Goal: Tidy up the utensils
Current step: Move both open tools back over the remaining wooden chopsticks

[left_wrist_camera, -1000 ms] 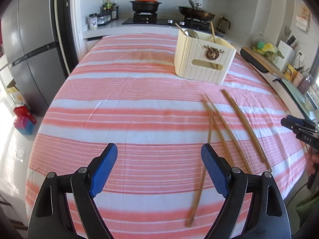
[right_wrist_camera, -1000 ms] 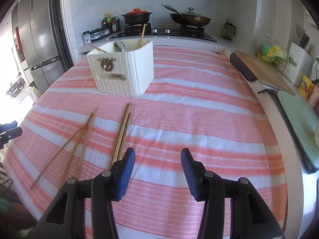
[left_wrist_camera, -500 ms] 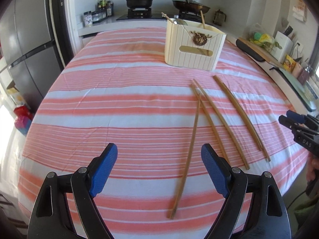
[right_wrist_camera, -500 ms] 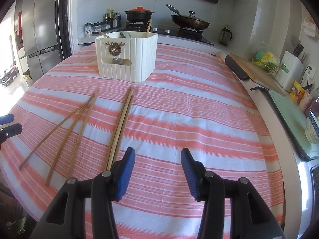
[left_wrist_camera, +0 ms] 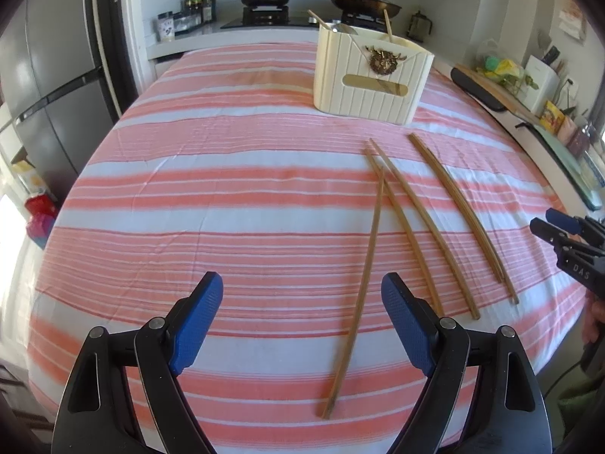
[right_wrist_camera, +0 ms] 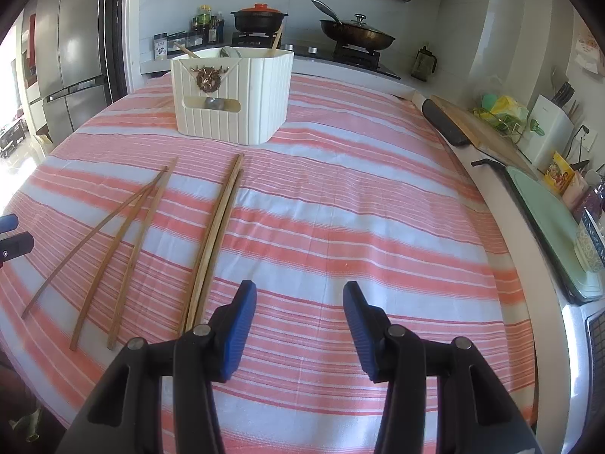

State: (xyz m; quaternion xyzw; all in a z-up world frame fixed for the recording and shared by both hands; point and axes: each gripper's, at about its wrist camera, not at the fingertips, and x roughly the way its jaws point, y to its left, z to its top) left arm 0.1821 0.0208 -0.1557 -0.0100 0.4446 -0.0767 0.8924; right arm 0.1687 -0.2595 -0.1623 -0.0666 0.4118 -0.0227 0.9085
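Several bamboo chopsticks lie loose on the pink-striped cloth. In the left wrist view the nearest chopstick (left_wrist_camera: pixel 368 249) runs down between the fingers of my left gripper (left_wrist_camera: pixel 302 302), close to the right pad; the jaws are wide open and touch nothing. A close pair of chopsticks (right_wrist_camera: pixel 217 234) lies just left of my right gripper (right_wrist_camera: pixel 300 314), which is open with nothing in it. Three splayed chopsticks (right_wrist_camera: pixel 117 242) lie further left. The cream ribbed utensil holder (left_wrist_camera: pixel 372 79) (right_wrist_camera: pixel 230 94) stands at the far side of the table, with a few utensils inside.
The table's right edge meets a counter with a cutting board (right_wrist_camera: pixel 480 132), a green tray (right_wrist_camera: pixel 548 227) and a knife block (right_wrist_camera: pixel 550 128). A stove with a pot (right_wrist_camera: pixel 259 19) and a pan (right_wrist_camera: pixel 357 36) is behind. A fridge (left_wrist_camera: pixel 41 87) stands left.
Both grippers have shifted a little over the table. In the left wrist view the chopsticks have slid leftward, so the nearest one now lies between the fingers. Neither gripper's jaws changed.
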